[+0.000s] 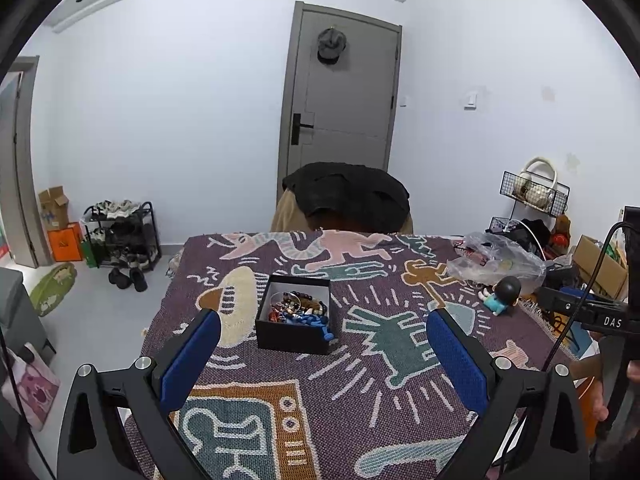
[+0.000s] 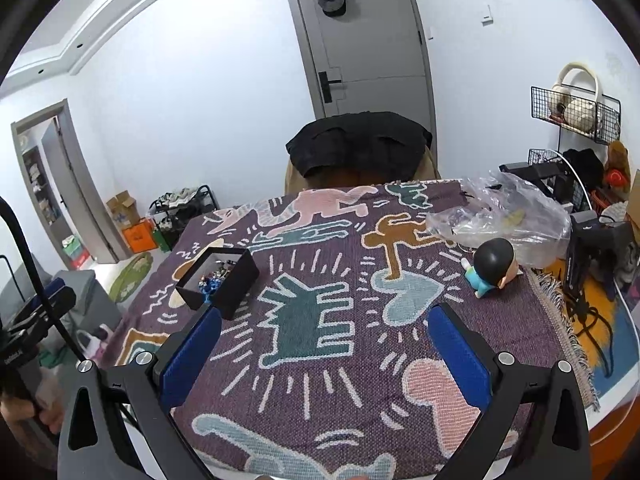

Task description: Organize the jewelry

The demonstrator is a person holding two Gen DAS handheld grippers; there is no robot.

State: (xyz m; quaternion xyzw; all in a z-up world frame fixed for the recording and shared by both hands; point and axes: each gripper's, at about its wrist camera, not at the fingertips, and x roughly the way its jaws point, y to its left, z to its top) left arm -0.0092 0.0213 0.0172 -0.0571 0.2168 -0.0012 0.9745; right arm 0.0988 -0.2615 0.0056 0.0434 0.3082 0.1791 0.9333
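A small black box (image 1: 296, 322) (image 2: 224, 280) stands open on the patterned purple blanket (image 1: 360, 380) (image 2: 320, 360), left of the middle. Inside lies a jumble of jewelry (image 1: 300, 308) (image 2: 214, 276): bead bracelets, a metal ring, blue and red pieces. My left gripper (image 1: 322, 320) hovers open above the blanket, the box just beyond and between its blue pads (image 1: 192, 356). My right gripper (image 2: 324, 316) is open too, with nothing between its fingers; the box sits ahead to its left.
A crumpled clear plastic bag (image 1: 496, 258) (image 2: 504, 212) and a black-haired doll (image 1: 504, 294) (image 2: 492, 266) lie at the blanket's right side. A chair draped with a dark jacket (image 1: 348, 196) (image 2: 360, 144) stands behind the table. Cables and clutter crowd the right edge.
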